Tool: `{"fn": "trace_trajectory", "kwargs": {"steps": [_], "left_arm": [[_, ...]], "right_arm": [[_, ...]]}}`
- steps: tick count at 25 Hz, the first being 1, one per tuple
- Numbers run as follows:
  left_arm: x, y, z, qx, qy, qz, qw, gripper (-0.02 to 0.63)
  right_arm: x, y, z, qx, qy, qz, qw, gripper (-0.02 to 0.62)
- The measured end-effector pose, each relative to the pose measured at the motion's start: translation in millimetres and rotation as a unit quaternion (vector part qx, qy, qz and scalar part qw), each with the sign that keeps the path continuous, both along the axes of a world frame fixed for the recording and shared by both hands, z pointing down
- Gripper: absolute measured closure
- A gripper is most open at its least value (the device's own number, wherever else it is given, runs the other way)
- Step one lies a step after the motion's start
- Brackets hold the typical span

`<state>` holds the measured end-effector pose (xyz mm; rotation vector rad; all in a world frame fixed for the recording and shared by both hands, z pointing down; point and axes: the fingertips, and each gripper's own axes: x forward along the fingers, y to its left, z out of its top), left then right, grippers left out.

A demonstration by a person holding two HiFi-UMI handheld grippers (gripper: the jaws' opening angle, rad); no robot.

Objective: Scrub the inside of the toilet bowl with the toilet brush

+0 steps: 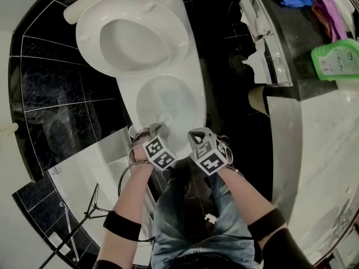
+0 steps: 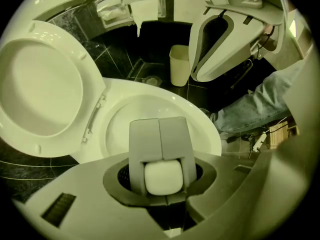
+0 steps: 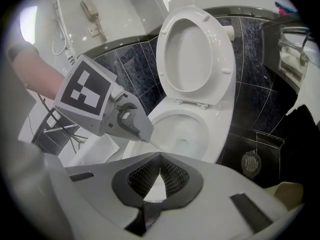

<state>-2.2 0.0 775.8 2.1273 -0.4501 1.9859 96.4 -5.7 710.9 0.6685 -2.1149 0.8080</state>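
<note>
Above the near rim of the open toilet bowl [image 1: 197, 108], the left gripper [image 1: 159, 129] points straight down, clenched on the toilet brush [image 2: 162, 178], whose long axis drops from its jaws into the bowl. The right gripper [image 1: 197, 134] hovers beside it, pinched together and empty.

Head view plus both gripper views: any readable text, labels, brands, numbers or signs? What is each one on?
green bottle, label: print is there, but too blurred to read.
left marker cube: black-and-white square pattern only, no letters or digits.
right marker cube: the same, pattern only.
Nothing else in any view carries readable text.
</note>
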Motion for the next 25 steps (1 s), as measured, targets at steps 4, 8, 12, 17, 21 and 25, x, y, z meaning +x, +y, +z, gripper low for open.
{"fn": "trace_trajectory", "kwargs": {"steps": [4, 8, 12, 17, 21, 25], "left_arm": [[11.3, 0.5, 3.9, -0.001, 0.000, 0.012, 0.9999, 0.440], [30.8, -6.0, 7.2, 0.002, 0.010, 0.013, 0.9999, 0.440], [62.1, -15.6, 3.9, -0.001, 0.034, 0.011, 0.9994, 0.442], [85.9, -28.5, -0.1, 0.003, 0.041, 0.010, 0.9991, 0.442], [90.9, -48.1, -3.9, 0.008, 0.057, -0.016, 0.9982, 0.442], [94.8, -81.3, -7.3, 0.026, 0.067, -0.038, 0.9967, 0.442]], "right_arm": [[6.9, -3.0, 1.6, -0.003, 0.001, 0.007, 1.000, 0.581], [18.1, -5.9, 5.6, -0.006, 0.003, 0.016, 1.000, 0.581], [32.6, -10.6, 10.6, -0.010, 0.010, 0.028, 1.000, 0.581], [46.9, -19.2, 10.6, -0.010, 0.013, 0.040, 0.999, 0.581], [55.0, -26.1, 10.4, -0.010, 0.013, 0.043, 0.999, 0.581], [60.1, -31.3, 10.8, -0.011, 0.013, 0.044, 0.999, 0.581]]}}
